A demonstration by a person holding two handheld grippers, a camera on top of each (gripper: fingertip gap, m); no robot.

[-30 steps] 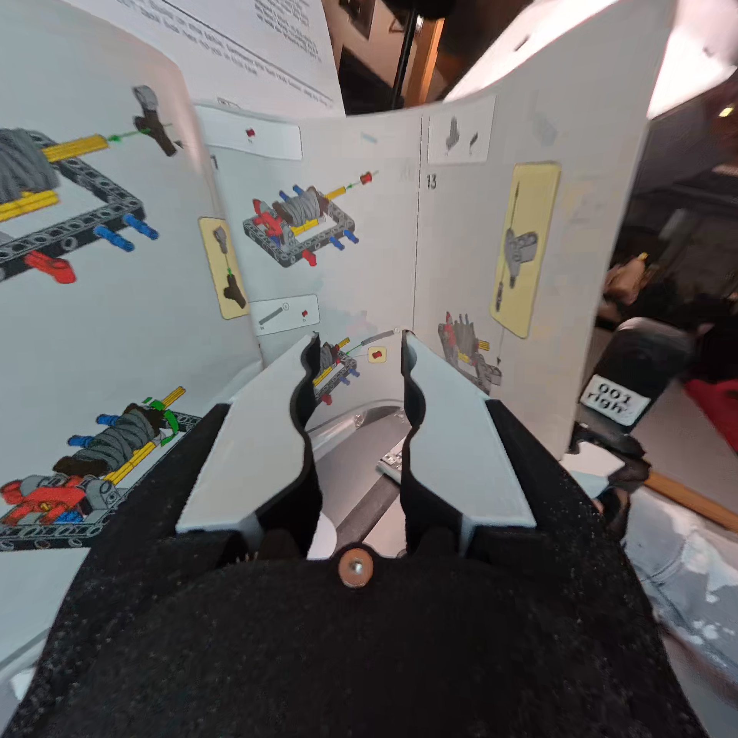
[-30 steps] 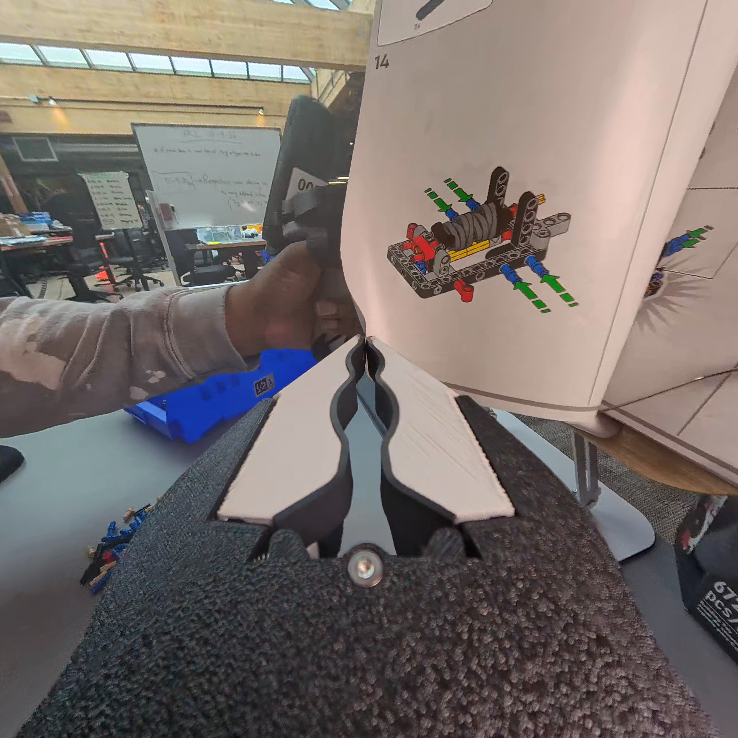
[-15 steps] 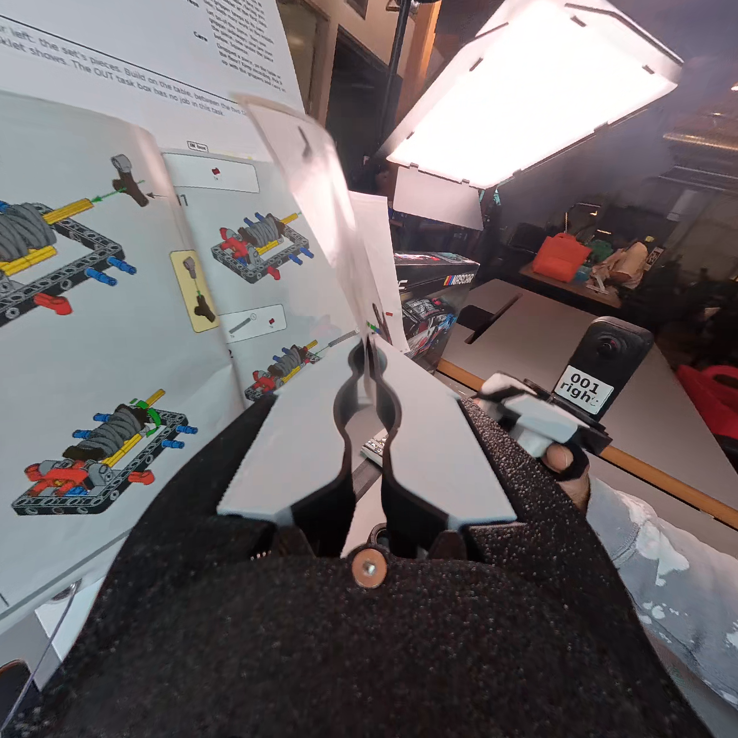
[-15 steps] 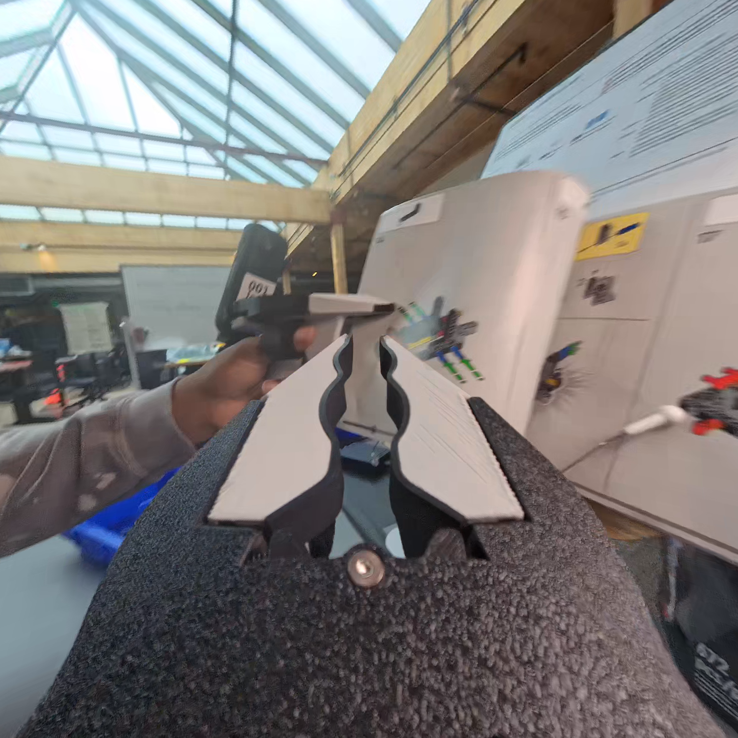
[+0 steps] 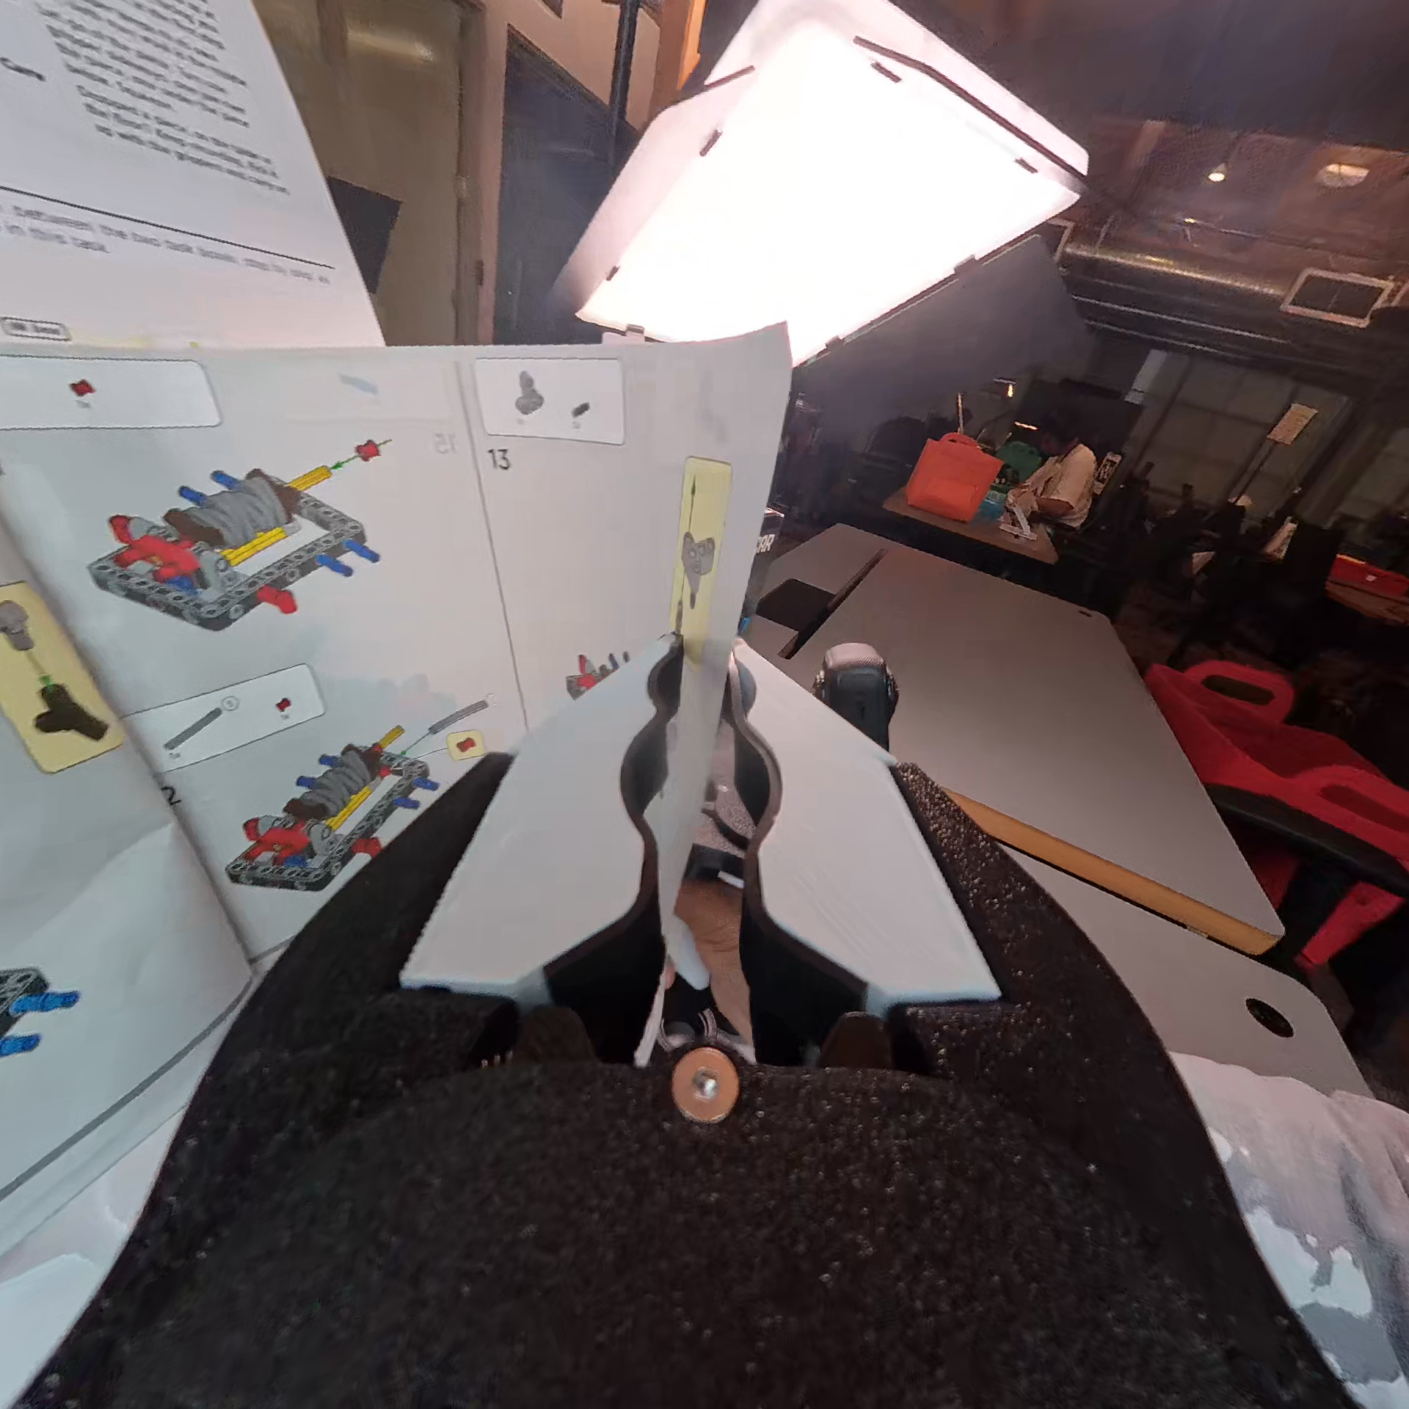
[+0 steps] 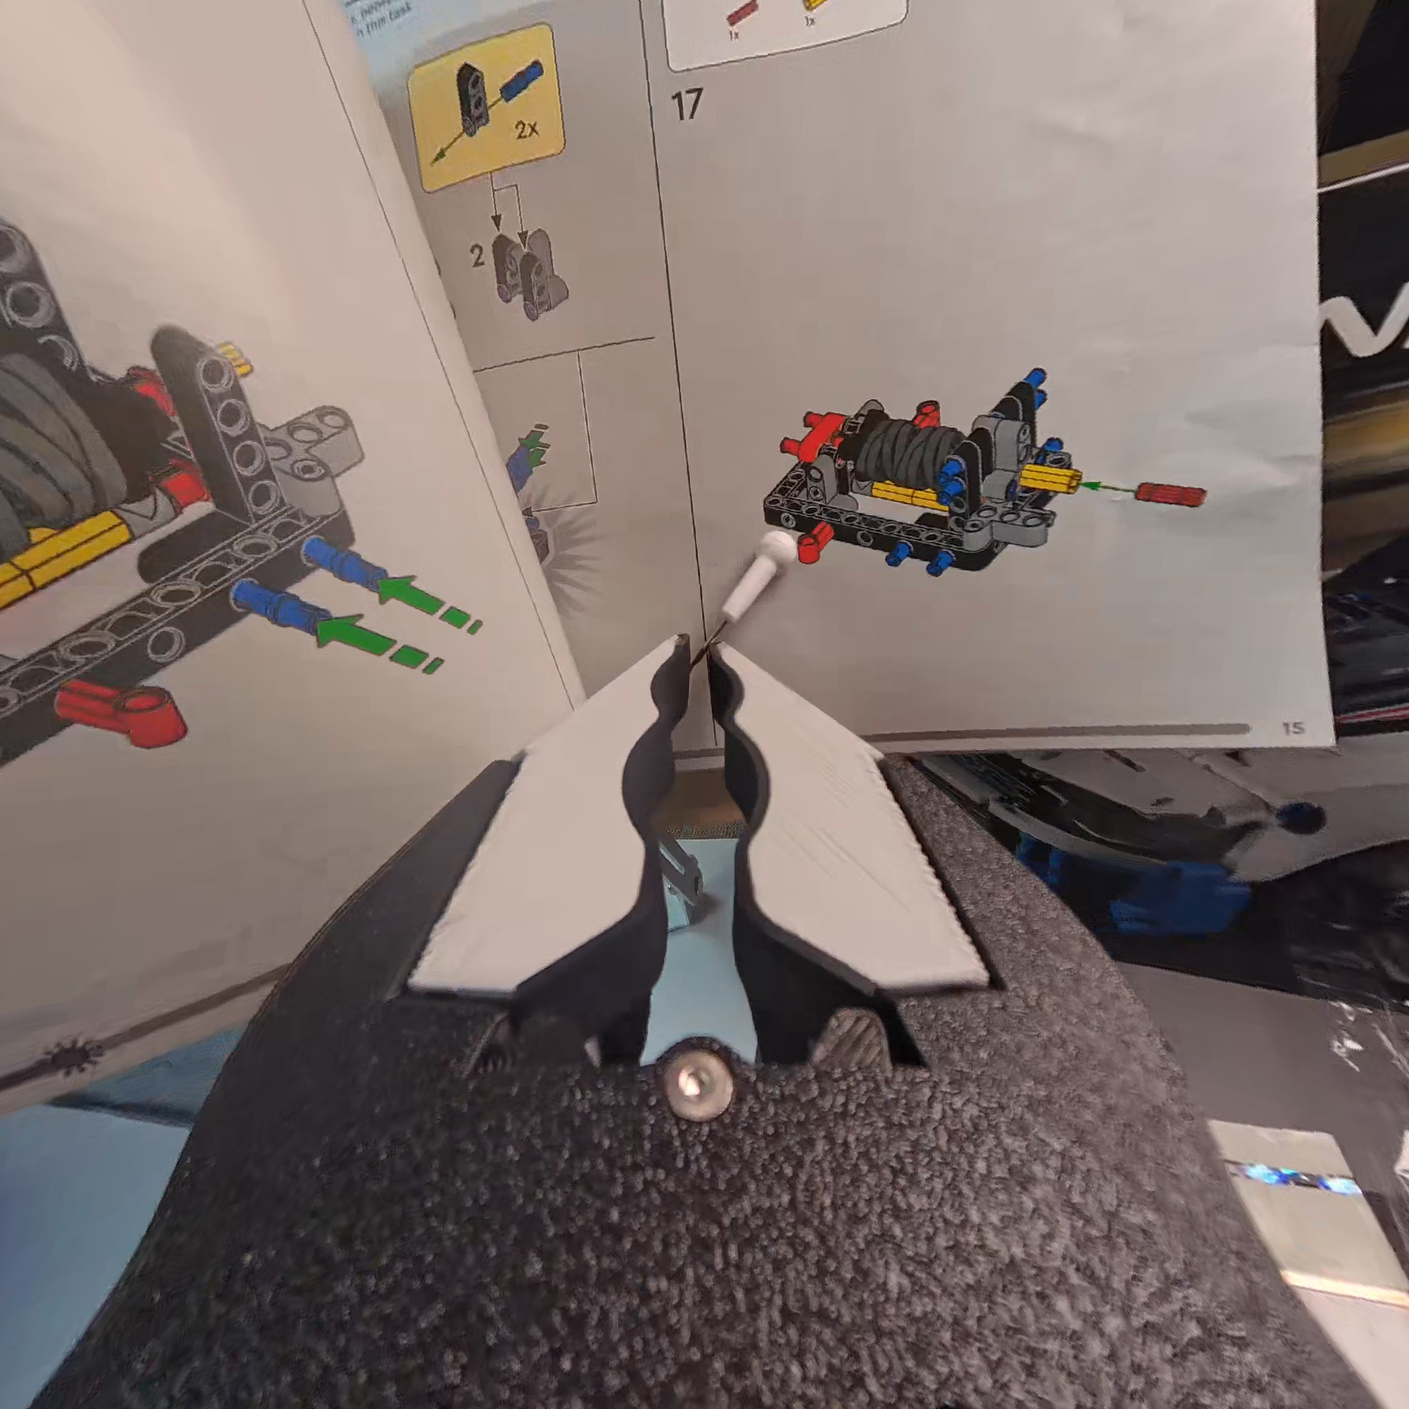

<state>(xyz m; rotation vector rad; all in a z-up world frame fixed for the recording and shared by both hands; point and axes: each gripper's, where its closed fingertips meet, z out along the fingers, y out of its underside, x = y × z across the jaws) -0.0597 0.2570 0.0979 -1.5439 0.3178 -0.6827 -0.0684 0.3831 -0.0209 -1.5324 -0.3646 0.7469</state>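
An open instruction booklet (image 5: 305, 610) with coloured build diagrams stands upright. My left gripper (image 5: 705, 644) is shut on the free edge of one page (image 5: 732, 473), which runs down between its fingers and stands out from the booklet. A hand (image 5: 717, 938) and the other gripper's dark camera (image 5: 854, 686) show behind that page. In the right wrist view the booklet (image 6: 991, 229) fills the frame and the lifted page (image 6: 229, 457) curves in at the left. My right gripper (image 6: 695, 644) is shut on the thin wire of a white-tipped page-holder arm (image 6: 762, 568) at the booklet's spine.
A bright light panel (image 5: 823, 183) hangs above. A grey table (image 5: 1029, 724) and a red chair (image 5: 1296, 778) lie to the right. A person (image 5: 1060, 480) sits far back by an orange bag (image 5: 953, 476). A black box (image 6: 1365, 381) stands right of the booklet. Left tips to right tips: about 15 cm.
My left gripper closed on the page edge and now holds it turned, printed side showing. My right gripper swung from pointing upward to the booklet's spine and narrowed onto the page-holder wire.
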